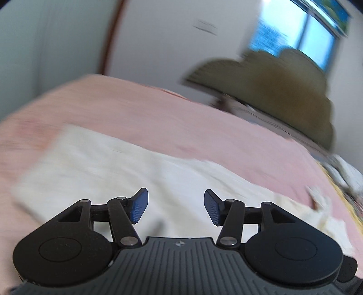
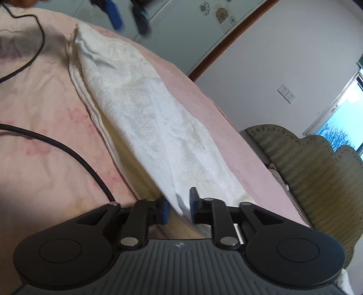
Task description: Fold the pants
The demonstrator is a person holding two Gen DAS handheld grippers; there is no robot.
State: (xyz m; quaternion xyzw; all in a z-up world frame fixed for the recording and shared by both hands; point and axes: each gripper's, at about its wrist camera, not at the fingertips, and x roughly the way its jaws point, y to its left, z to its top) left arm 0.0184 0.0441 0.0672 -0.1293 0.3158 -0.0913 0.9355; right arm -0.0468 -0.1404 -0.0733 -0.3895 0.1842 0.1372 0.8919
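The white pants lie stretched out on a pink bed sheet. My right gripper is shut on the near end of the pants and holds that end lifted off the sheet. In the left wrist view the pants lie flat below and ahead of my left gripper, which is open and empty just above the cloth. The left gripper also shows blurred at the far end of the pants in the right wrist view.
A black cable runs across the sheet left of the pants. An olive padded headboard stands at the bed's right edge, also in the left wrist view. White walls and a window lie beyond.
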